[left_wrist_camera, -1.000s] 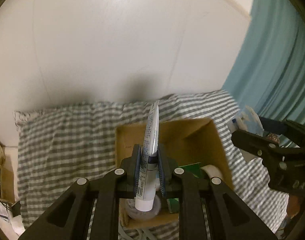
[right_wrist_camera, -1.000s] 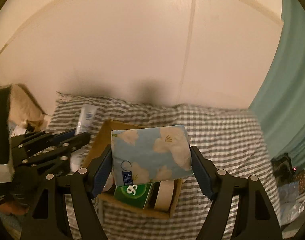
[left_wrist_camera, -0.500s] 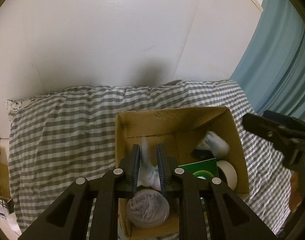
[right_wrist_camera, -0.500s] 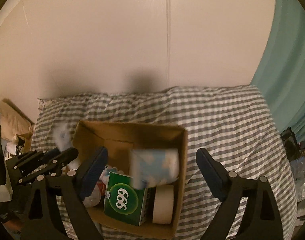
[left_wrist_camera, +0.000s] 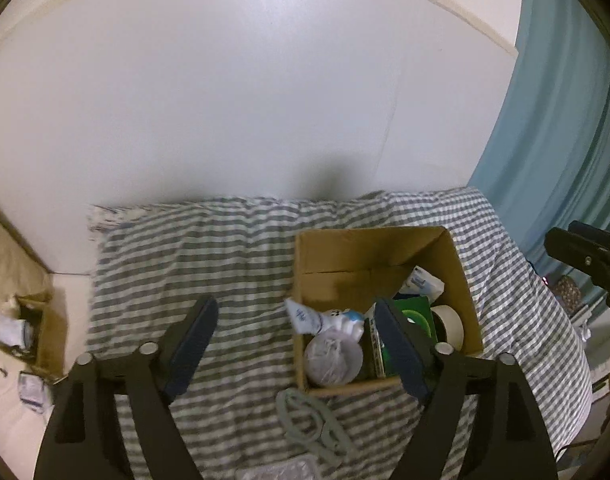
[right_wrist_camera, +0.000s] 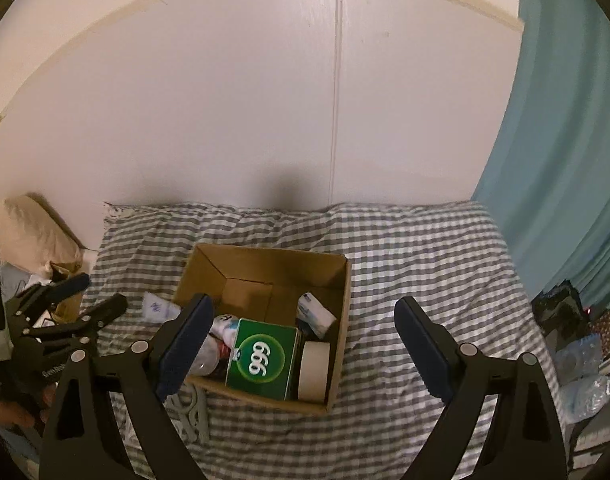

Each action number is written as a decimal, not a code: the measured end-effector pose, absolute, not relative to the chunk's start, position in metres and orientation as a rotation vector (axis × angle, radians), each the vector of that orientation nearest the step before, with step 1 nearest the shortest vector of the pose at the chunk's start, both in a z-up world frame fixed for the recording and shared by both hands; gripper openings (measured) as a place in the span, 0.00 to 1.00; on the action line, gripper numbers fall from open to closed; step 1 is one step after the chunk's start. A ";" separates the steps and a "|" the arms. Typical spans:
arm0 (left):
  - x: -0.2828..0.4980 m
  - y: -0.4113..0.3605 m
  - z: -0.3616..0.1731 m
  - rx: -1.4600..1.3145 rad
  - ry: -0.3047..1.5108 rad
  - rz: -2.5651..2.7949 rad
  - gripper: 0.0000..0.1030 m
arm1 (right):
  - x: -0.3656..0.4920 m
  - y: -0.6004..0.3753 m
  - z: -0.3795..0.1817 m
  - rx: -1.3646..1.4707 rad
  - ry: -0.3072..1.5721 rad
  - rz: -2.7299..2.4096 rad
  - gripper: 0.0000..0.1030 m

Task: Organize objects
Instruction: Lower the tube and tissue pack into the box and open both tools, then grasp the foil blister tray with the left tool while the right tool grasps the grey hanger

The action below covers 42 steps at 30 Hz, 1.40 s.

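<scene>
Both hand-held grippers, left (left_wrist_camera: pixel 295 346) and right (right_wrist_camera: pixel 305 344), gape wide, holding nothing, above the cardboard box (right_wrist_camera: pixel 337 320) on the bed (right_wrist_camera: pixel 425 264).

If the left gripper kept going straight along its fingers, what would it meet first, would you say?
Probably the striped bedsheet just left of the cardboard box; the open left gripper points there, though depth is unclear.

Open cardboard box (right_wrist_camera: pixel 337 300) on striped bed w/ green box (right_wrist_camera: pixel 261 358), tape roll (right_wrist_camera: pixel 313 370), tissue pack (right_wrist_camera: pixel 315 314) inside.

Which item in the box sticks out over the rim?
The white tube: its end hangs over the box's left wall. The green carton, tape roll and tissue pack sit fully inside.
</scene>
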<state>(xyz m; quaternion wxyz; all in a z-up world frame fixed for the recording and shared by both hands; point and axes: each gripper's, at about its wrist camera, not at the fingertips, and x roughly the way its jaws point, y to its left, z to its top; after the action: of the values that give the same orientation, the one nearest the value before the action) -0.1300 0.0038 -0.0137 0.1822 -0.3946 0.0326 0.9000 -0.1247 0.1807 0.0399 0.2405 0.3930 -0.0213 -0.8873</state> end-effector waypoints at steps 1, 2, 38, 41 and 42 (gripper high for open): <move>-0.124 0.002 -0.008 -1.106 0.100 2.556 0.84 | -0.115 0.183 0.046 1.055 -0.050 -2.432 0.89; -0.116 -0.002 -0.003 -1.096 0.115 2.575 0.85 | -0.109 0.184 0.049 1.044 -0.044 -2.433 0.89; -0.032 -0.027 -0.108 -1.354 0.226 2.592 0.97 | -0.037 0.134 -0.030 1.257 0.028 -2.265 0.89; -0.039 -0.028 -0.122 -1.412 0.194 2.563 0.97 | -0.041 0.119 -0.048 1.279 0.109 -2.242 0.89; -0.042 -0.028 -0.125 -1.426 0.180 2.553 0.97 | -0.044 0.113 -0.057 1.296 0.133 -2.228 0.89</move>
<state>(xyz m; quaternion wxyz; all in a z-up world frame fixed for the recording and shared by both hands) -0.0417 -0.0281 -0.1255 0.1057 -0.4839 0.0612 0.8665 -0.0435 0.1129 -0.0567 0.2766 0.4826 0.0494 -0.8296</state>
